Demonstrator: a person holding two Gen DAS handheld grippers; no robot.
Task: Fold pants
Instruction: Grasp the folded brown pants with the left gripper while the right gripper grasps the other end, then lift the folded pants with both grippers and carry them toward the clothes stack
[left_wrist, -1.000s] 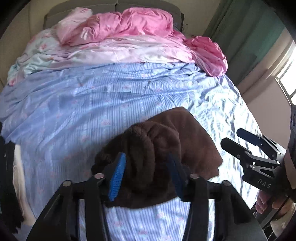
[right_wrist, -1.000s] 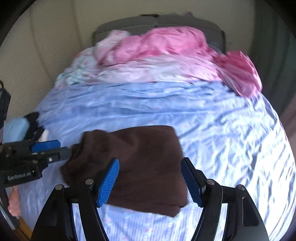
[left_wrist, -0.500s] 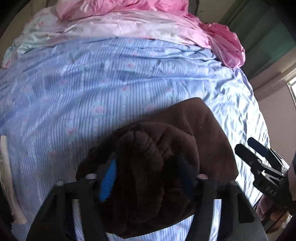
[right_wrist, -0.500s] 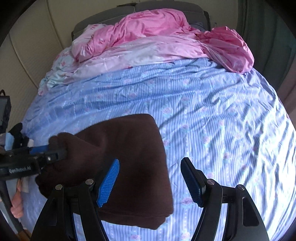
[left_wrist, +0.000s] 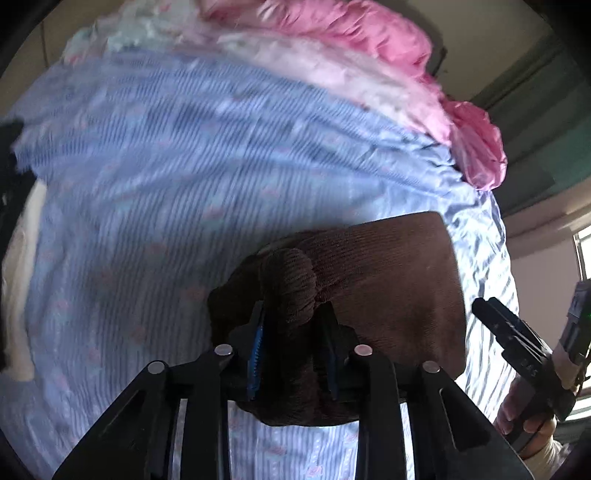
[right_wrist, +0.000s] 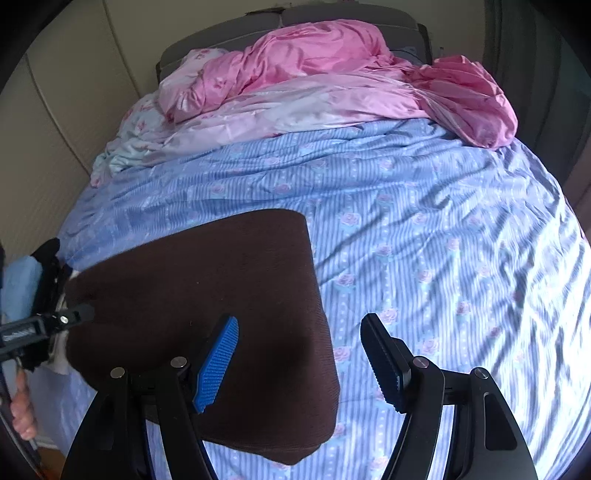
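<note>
Folded dark brown pants (right_wrist: 221, 266) lie on the blue striped bed sheet (right_wrist: 424, 240), near its front left. My left gripper (left_wrist: 293, 347) is closing its jaws, and a bunched roll of the pants' (left_wrist: 388, 280) edge fills the gap and touches both blue pads. From the right wrist view that left gripper (right_wrist: 83, 314) meets the pants' left side. My right gripper (right_wrist: 300, 320) stands open over the pants' right edge, holding nothing; one finger is over the cloth, the other over the sheet. The left wrist view shows the right gripper (left_wrist: 495, 314) just right of the pants.
A crumpled pink duvet (right_wrist: 314, 62) and pale floral bedding (right_wrist: 129, 147) fill the bed's far end by the headboard. A light blue cloth (right_wrist: 20, 288) and dark items sit off the bed's left edge. Green curtains (left_wrist: 554, 110) hang at the right. The person's hand (right_wrist: 22, 417) grips the left handle.
The left gripper's jaws have narrowed onto the bunched pants edge while it dropped and rolled. The right gripper sank a little, then held still, still open.
</note>
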